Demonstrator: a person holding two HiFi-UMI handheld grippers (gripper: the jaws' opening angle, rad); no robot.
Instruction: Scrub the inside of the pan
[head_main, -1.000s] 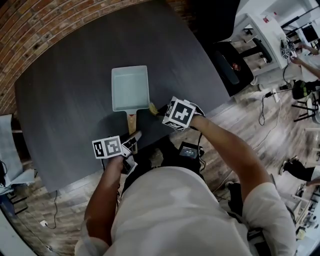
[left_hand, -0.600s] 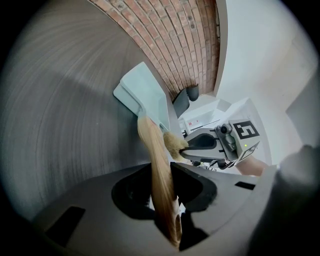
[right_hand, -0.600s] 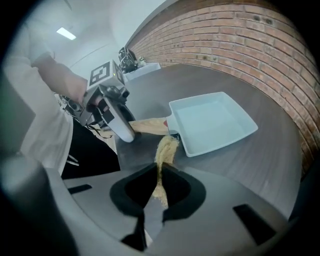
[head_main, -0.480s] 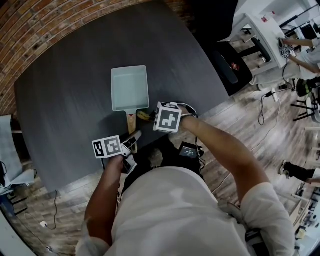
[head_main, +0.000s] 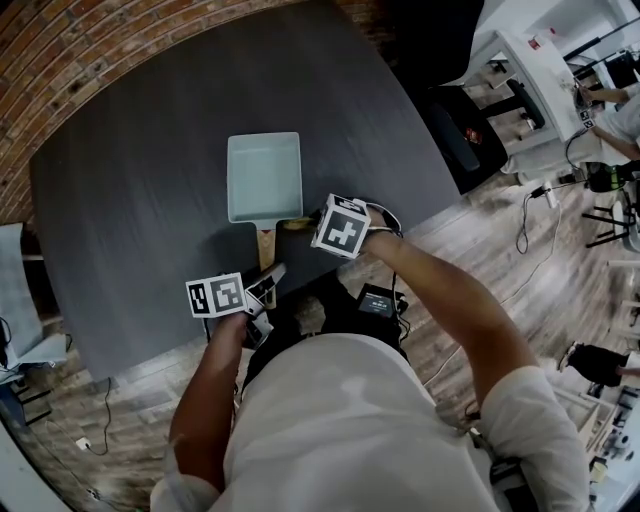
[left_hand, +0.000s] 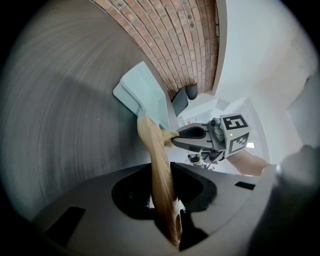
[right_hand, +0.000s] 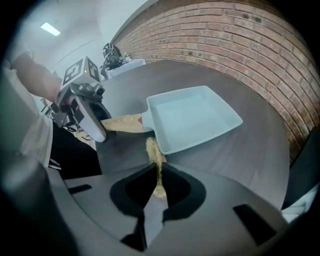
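A pale blue rectangular pan (head_main: 263, 176) lies on the dark table (head_main: 130, 200), its wooden handle (head_main: 264, 243) pointing toward me. My left gripper (head_main: 267, 277) is shut on the end of that handle (left_hand: 159, 165). My right gripper (head_main: 306, 226) is shut on a thin tan scrubbing pad (right_hand: 155, 151). It holds the pad just outside the pan's near right corner (right_hand: 159, 145), beside where the handle joins. In the left gripper view the pad (left_hand: 168, 135) shows at the tips of the right gripper (left_hand: 176, 138). The inside of the pan (right_hand: 192, 117) looks bare.
A brick wall (right_hand: 240, 45) runs behind the table's far side. The table's near edge (head_main: 180, 355) is just in front of my body. A black chair (head_main: 455, 130) and white shelving (head_main: 530, 70) stand to the right, with cables on the wooden floor (head_main: 520, 230).
My right gripper has shifted left toward the pan's near right corner and rolled a little, carrying the pad. The left gripper and the handle have stayed put.
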